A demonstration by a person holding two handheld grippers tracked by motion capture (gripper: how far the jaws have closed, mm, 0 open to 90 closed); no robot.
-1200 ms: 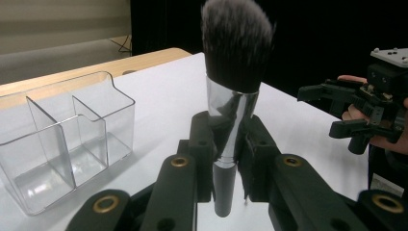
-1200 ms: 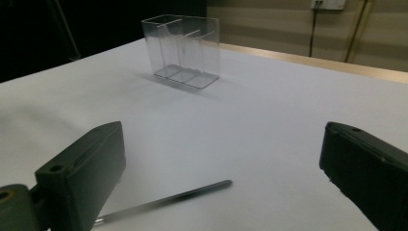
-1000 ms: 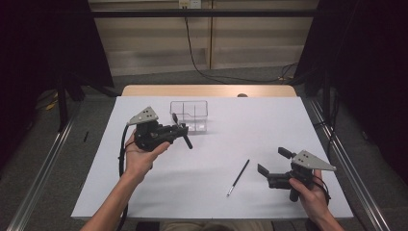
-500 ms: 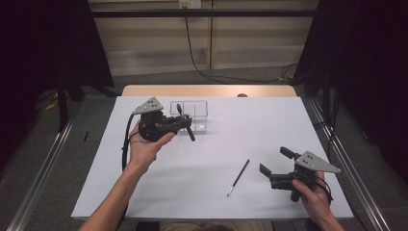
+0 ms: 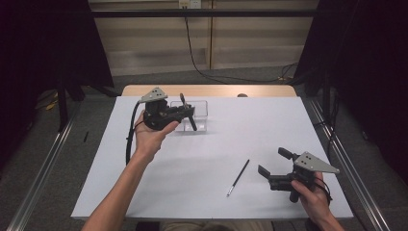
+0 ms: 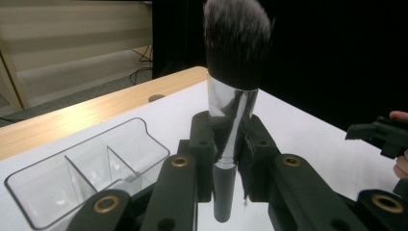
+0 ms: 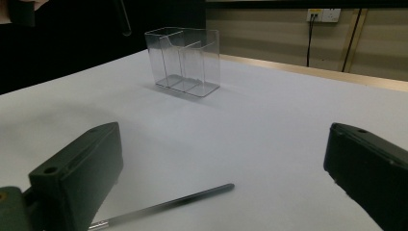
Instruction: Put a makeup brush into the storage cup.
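We're gripping a brush (image 6: 231,91) in our left gripper (image 5: 185,111), jaws clamping its handle, bristles up, above the clear organizer (image 5: 201,115). Our right gripper (image 5: 273,162) is hovering wide open and empty, just beside the pencil (image 5: 238,178) lying on the table (image 5: 231,139).

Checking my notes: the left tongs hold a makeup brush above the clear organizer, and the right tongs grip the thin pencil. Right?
Not quite. The right tongs are open and hold nothing; the pencil lies on the table between them, as the right gripper view shows. The rest stands.
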